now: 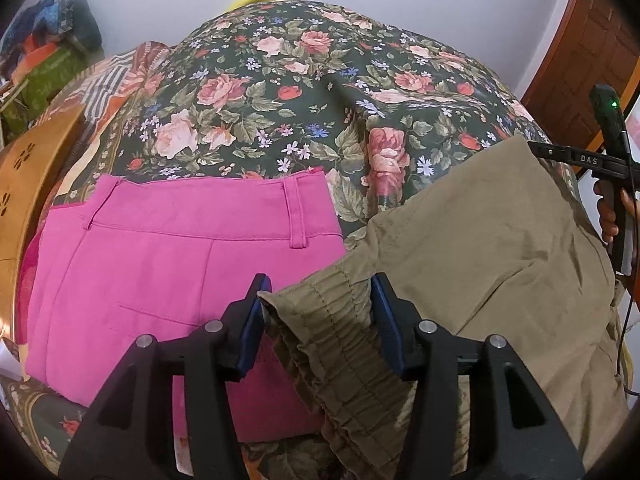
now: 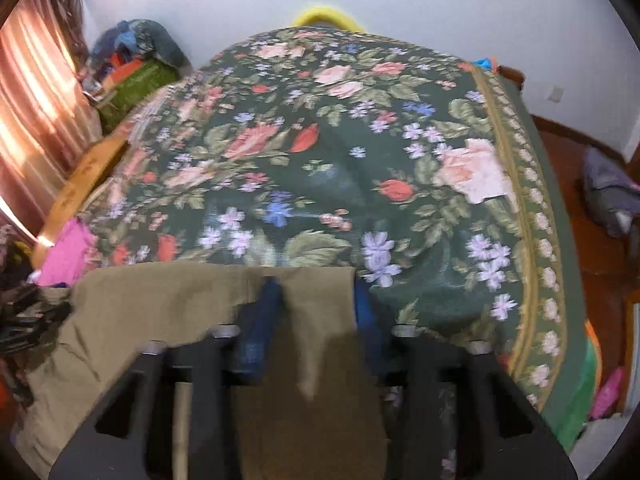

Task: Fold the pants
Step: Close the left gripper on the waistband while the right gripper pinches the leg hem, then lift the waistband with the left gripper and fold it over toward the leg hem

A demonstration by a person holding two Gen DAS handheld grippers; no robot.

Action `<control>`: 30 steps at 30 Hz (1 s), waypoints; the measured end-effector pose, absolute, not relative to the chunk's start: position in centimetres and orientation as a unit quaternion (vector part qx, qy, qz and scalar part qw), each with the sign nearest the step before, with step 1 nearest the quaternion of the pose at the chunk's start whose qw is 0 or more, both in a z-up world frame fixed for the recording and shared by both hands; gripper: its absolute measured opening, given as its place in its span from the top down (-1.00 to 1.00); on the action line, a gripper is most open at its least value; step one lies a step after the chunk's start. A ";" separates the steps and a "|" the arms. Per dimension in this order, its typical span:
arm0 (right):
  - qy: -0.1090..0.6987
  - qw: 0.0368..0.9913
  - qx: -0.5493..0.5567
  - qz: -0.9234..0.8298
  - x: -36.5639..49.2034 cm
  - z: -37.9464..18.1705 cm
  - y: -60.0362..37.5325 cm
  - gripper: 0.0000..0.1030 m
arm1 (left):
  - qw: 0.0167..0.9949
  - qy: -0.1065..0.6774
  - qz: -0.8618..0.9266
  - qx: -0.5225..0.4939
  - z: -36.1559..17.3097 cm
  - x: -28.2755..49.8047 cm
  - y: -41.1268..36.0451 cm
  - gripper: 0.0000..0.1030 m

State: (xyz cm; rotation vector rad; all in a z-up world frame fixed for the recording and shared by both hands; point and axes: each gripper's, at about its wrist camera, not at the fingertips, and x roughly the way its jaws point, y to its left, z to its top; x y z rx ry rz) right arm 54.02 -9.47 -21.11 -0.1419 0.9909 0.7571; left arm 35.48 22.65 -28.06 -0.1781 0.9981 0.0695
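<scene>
Khaki pants (image 1: 492, 240) lie on a floral bedspread (image 1: 280, 92). My left gripper (image 1: 318, 292) has its blue pads on either side of the gathered elastic waistband (image 1: 336, 344) and holds it. My right gripper (image 2: 316, 292) holds the khaki pants (image 2: 160, 300) at a flat edge, with cloth hanging between its blue pads; this view is blurred. The right gripper also shows in the left wrist view (image 1: 608, 160), at the far side of the pants.
Folded pink pants (image 1: 168, 264) lie left of the khaki pair, also seen in the right wrist view (image 2: 66, 252). A wooden bed end (image 1: 28, 176) is on the left. Piled clothes (image 1: 48, 52) sit at the back left. A wooden floor (image 2: 592, 220) runs on the right.
</scene>
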 end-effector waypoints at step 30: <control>0.281 0.897 -0.012 0.340 42.5 -3.1 -15.8 0.86 | 0.929 0.364 0.028 -0.056 -12.0 29.4 19.8 0.12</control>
